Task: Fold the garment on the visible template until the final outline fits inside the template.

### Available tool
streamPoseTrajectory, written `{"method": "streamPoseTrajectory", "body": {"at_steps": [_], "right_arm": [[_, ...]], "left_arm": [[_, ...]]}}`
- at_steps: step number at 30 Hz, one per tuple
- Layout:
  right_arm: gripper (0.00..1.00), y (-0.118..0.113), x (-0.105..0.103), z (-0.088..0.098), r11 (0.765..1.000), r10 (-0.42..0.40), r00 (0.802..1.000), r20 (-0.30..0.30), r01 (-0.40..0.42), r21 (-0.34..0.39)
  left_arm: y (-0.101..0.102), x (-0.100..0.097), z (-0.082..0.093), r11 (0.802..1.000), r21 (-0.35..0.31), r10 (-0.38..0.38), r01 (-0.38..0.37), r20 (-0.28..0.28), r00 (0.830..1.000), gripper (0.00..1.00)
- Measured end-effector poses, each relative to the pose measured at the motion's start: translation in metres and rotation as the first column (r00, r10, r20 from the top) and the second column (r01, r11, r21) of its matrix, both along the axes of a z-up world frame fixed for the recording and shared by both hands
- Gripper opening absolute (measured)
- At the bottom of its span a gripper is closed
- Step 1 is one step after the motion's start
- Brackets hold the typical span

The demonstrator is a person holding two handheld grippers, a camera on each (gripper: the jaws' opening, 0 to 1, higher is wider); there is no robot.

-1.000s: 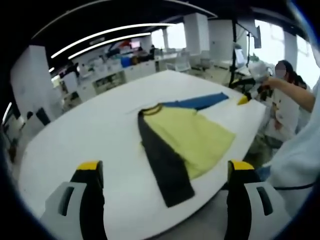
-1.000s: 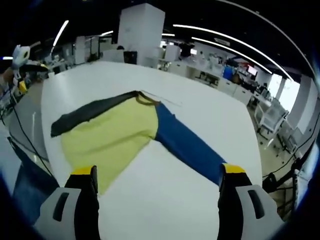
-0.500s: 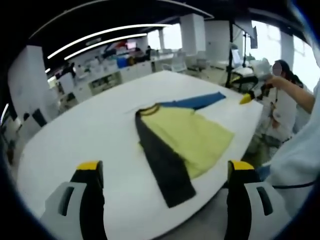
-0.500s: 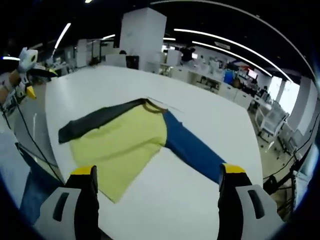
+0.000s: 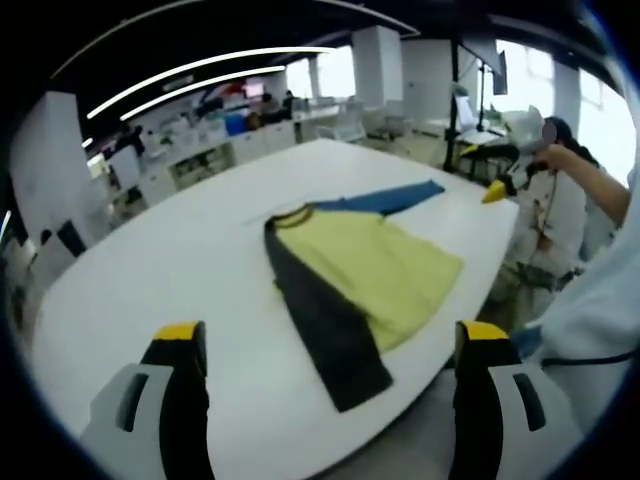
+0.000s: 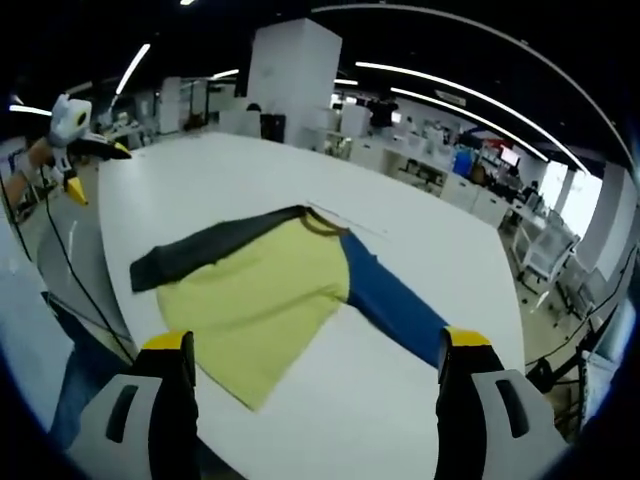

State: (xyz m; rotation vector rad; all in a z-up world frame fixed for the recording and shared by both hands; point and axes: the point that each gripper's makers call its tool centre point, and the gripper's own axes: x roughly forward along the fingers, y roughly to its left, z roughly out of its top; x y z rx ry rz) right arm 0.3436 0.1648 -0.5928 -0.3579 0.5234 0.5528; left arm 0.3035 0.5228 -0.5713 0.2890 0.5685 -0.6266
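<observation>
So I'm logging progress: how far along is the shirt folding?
Barely started. The shirt lies flat on the white table, dark sleeve and blue sleeve both spread out. Left gripper and right gripper hover open, holding nothing. All folding remains.

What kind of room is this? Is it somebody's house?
Probably not a house. It looks like a big open office or lab: long strip lights on the ceiling, rows of desks and office chairs in the back, and a big white table with a shirt laid on it.
</observation>
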Motion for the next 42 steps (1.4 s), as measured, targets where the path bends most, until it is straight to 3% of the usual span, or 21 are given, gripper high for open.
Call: {"method": "streamPoseTrajectory", "body": {"at_steps": [18, 27, 31, 42], "right_arm": [[1.00, 0.019, -0.031, 0.002, 0.999, 0.027, 1.000, 0.006, -0.027, 0.018], [1.00, 0.021, -0.035, 0.007, 1.000, 0.017, 0.999, 0.028, -0.018, 0.015], [1.00, 0.019, -0.034, 0.010, 0.999, 0.016, 0.999, 0.047, -0.014, -0.029], [1.00, 0.027, -0.040, 0.022, 0.999, 0.030, 0.997, 0.066, -0.029, -0.016]], "left_arm": [[0.000, -0.006, -0.025, 0.999, -0.023, -0.024, 0.023, -0.053, 0.998, 1.00], [-0.002, -0.007, -0.035, 0.999, -0.027, -0.024, 0.022, -0.087, 0.996, 1.00], [-0.002, -0.005, -0.040, 0.999, -0.045, -0.013, 0.009, -0.101, 0.995, 1.00], [-0.001, -0.003, -0.061, 0.998, -0.064, -0.008, -0.002, -0.156, 0.988, 0.99]]}}
